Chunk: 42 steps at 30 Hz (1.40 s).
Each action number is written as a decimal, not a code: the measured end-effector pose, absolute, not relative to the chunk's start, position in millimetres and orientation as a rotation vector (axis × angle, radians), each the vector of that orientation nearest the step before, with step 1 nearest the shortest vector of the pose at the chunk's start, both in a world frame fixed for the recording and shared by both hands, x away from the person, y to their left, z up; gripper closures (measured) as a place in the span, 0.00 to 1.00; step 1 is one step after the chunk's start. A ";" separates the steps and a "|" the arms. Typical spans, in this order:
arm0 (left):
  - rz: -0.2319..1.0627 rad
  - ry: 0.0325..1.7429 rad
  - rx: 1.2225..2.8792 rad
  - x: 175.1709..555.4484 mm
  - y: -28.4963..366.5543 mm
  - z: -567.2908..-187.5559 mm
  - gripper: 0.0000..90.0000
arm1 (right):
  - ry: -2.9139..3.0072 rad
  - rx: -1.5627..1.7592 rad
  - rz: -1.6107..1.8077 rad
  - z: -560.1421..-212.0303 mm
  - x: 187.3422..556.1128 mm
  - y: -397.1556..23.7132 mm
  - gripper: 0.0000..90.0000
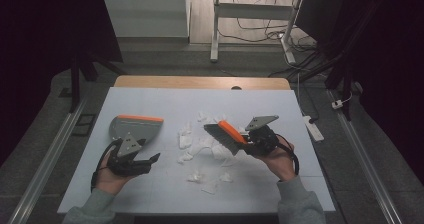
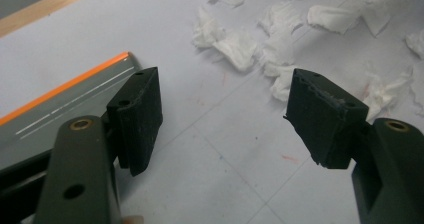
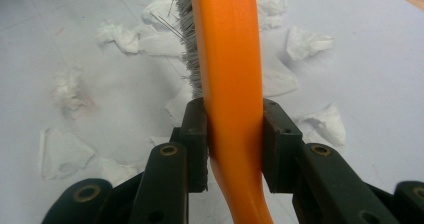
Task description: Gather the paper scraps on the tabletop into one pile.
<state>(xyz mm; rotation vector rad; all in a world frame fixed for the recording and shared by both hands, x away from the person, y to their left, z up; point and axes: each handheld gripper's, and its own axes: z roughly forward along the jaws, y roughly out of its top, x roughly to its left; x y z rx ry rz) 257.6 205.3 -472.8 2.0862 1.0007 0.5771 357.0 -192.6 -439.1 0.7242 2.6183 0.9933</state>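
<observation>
Right gripper (image 3: 234, 144) clamped on orange brush (image 3: 230, 59), above tissue scraps (image 1: 202, 144) mid-table. Left gripper (image 2: 222, 116) wide, empty, beside dustpan (image 1: 136, 126) near left edge.

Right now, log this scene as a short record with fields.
surface: white table
right gripper: shut on the orange brush, bristles over the scraps
left gripper: open, nothing between the jaws
dustpan: grey with orange edge, lying beside the left gripper
paper scraps: white, crumpled, scattered mid-table between dustpan and brush
</observation>
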 end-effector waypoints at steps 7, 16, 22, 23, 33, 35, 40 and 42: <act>0.561 1.025 2.069 254.8 213.3 -477.9 0.35 | 2.580 0.752 1.000 -437.2 358.6 -198.4 0.76; 0.540 1.067 2.072 248.7 227.8 -490.8 0.35 | 2.482 0.860 0.953 -433.1 367.5 -216.8 0.76; 0.527 1.083 2.075 250.6 232.3 -496.8 0.34 | 2.418 0.953 0.865 -432.6 379.3 -231.7 0.76; 0.526 1.083 2.075 250.9 232.8 -497.5 0.34 | 2.411 0.965 0.847 -432.6 382.2 -233.9 0.76; 0.523 1.084 2.095 253.9 230.5 -502.2 0.34 | 2.369 1.046 0.714 -436.8 416.7 -239.9 0.76; 0.520 1.083 2.097 254.3 230.4 -502.7 0.33 | 2.367 1.036 0.656 -440.8 422.5 -237.8 0.76; 0.525 1.084 2.097 254.4 230.9 -502.7 0.34 | 2.367 1.010 0.590 -447.2 437.6 -232.9 0.76; 0.529 1.088 2.093 254.7 231.6 -502.6 0.34 | 2.361 1.002 0.564 -449.5 443.4 -231.1 0.76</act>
